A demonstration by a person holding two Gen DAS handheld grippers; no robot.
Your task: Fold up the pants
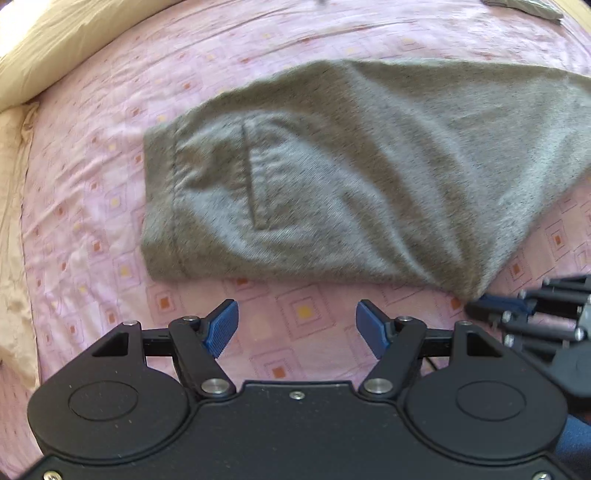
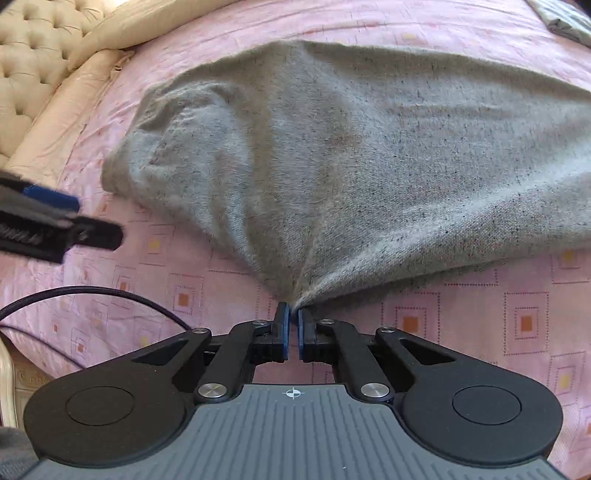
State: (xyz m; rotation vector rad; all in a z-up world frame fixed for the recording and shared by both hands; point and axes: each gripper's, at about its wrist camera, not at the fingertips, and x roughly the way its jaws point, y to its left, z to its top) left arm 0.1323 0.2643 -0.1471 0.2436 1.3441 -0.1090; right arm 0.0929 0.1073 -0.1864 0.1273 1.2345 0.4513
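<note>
Grey pants [image 1: 332, 173] lie on the pink bed sheet, waistband to the left with a pocket seam showing, legs running off to the right. My left gripper [image 1: 297, 326] is open and empty, just in front of the pants' near edge. My right gripper [image 2: 292, 314] is shut on the near edge of the pants [image 2: 351, 166], pulling the cloth into a point with creases fanning out. It also shows in the left wrist view [image 1: 480, 304] at the pants' lower right corner. The left gripper shows at the left edge of the right wrist view [image 2: 51, 197].
The pink patterned sheet [image 1: 303, 314] covers the bed. Cream pillows [image 1: 48, 48] and a tufted headboard [image 2: 29, 48] lie to the left. A dark grey cloth [image 1: 524, 7] sits at the far right. A black cable [image 2: 110, 295] runs by the right gripper.
</note>
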